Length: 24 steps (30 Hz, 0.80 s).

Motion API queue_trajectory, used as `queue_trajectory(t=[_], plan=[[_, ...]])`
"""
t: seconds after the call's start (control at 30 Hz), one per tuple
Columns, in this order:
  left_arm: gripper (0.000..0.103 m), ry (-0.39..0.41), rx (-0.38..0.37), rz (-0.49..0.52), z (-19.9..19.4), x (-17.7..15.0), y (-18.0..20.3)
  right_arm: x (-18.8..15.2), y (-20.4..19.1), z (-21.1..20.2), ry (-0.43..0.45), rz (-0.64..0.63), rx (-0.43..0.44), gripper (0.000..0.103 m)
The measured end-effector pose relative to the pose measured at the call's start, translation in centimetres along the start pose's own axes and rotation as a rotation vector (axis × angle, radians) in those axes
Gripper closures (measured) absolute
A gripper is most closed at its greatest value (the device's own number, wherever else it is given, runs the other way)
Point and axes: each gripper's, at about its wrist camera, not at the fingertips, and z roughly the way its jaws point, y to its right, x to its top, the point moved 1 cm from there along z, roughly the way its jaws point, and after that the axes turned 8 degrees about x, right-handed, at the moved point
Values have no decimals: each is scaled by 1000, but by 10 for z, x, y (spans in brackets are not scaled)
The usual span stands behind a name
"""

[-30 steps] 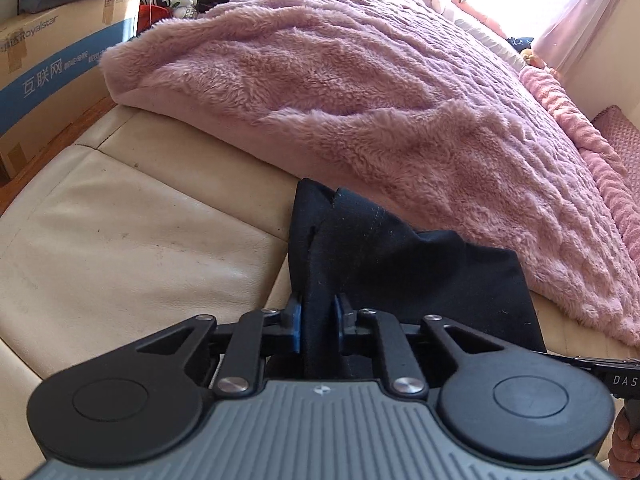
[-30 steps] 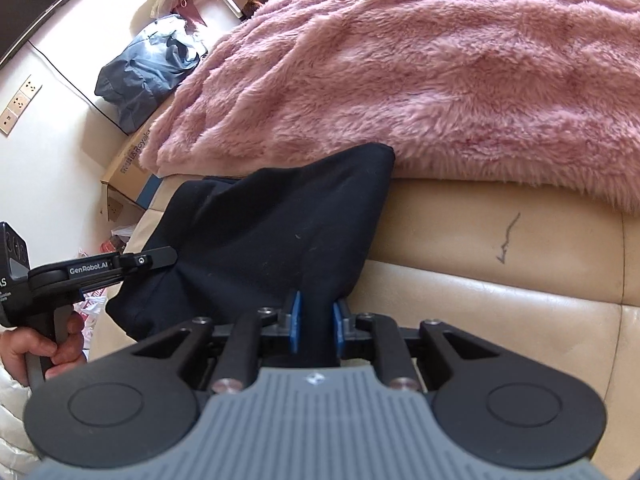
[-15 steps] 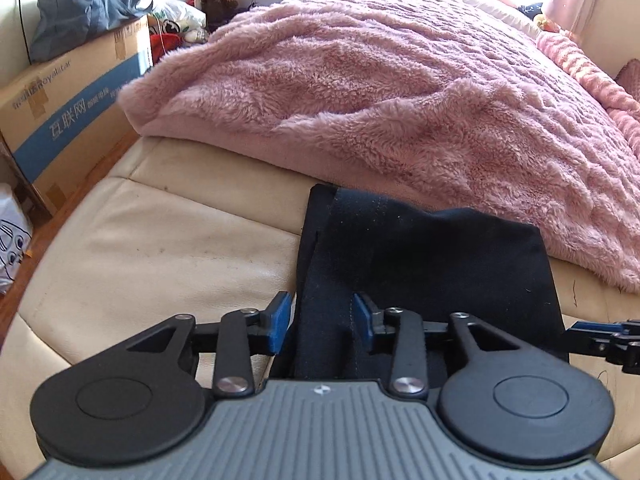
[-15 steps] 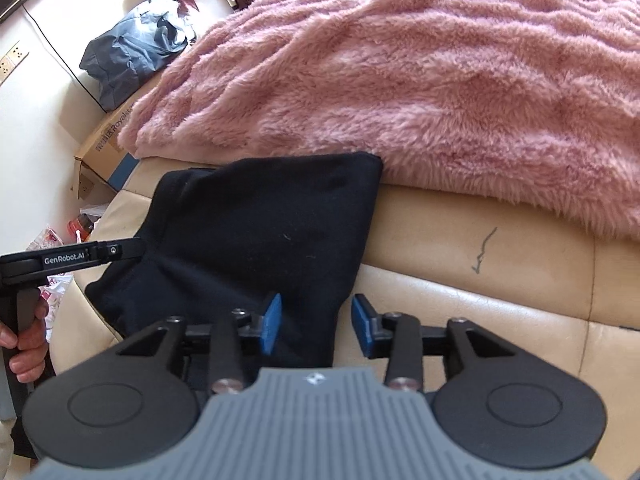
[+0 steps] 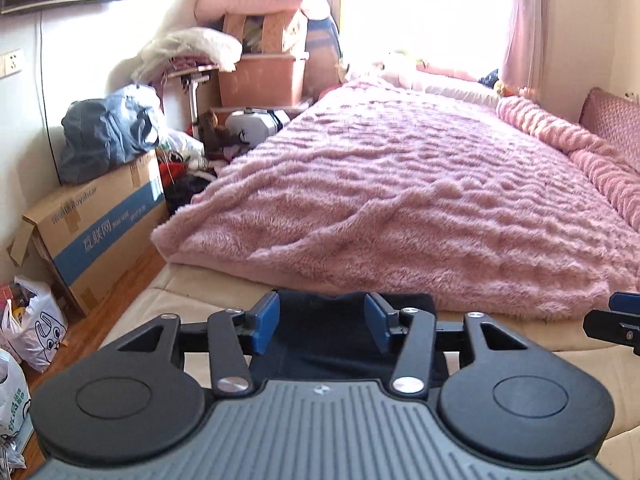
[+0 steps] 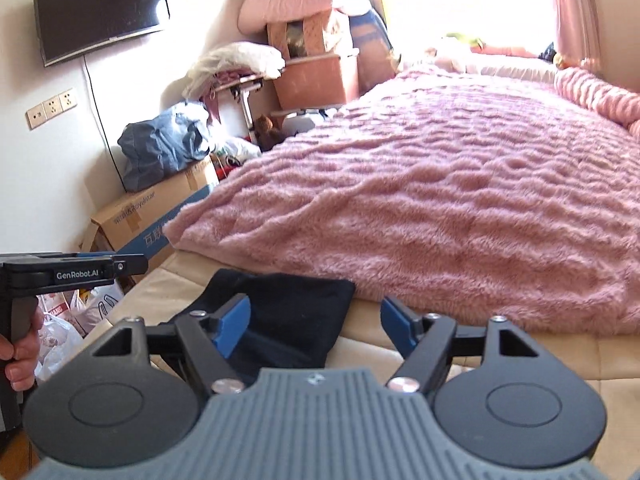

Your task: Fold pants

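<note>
The dark navy pants (image 5: 320,336) lie folded in a flat bundle on the beige leather bed end (image 5: 188,300), against the edge of the pink fluffy blanket (image 5: 400,200). My left gripper (image 5: 322,324) is open and empty, raised above the pants. My right gripper (image 6: 316,326) is open and empty, above and to the right of the pants (image 6: 292,312). The left gripper also shows at the left edge of the right wrist view (image 6: 76,270).
A cardboard box (image 5: 96,228) with a blue bundle on it stands left of the bed, with plastic bags (image 5: 36,320) on the wooden floor. Stacked boxes and bedding (image 5: 264,56) fill the far corner. A TV (image 6: 100,10) hangs on the wall.
Both grippers opened and let go of the pants, then lifted and tilted up, away from the bundle. The pants now lie flat on the leather.
</note>
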Motion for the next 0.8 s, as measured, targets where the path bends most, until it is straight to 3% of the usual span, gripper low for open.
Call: queue_trajectory(t=[0.17,0.33,0.47,0.67,0.8], plan=[[20,107,37,18,-67,-18,16,-24,-29,-68,101,-52,-44,29],[15,133,99,44,-100,-53,37,-65,-44,-96,84,-32,-51,29],[14,95,105,30,-108,-81,48,-96,-49,-102,35,-24,-64,28],[14,-65,111,20,-100,-117,49,-137,-50,-96,-61,-2,-100,27],[14,-78,120,15,-108,-123,48,-151,-50,-98,-67,29,-90,27]])
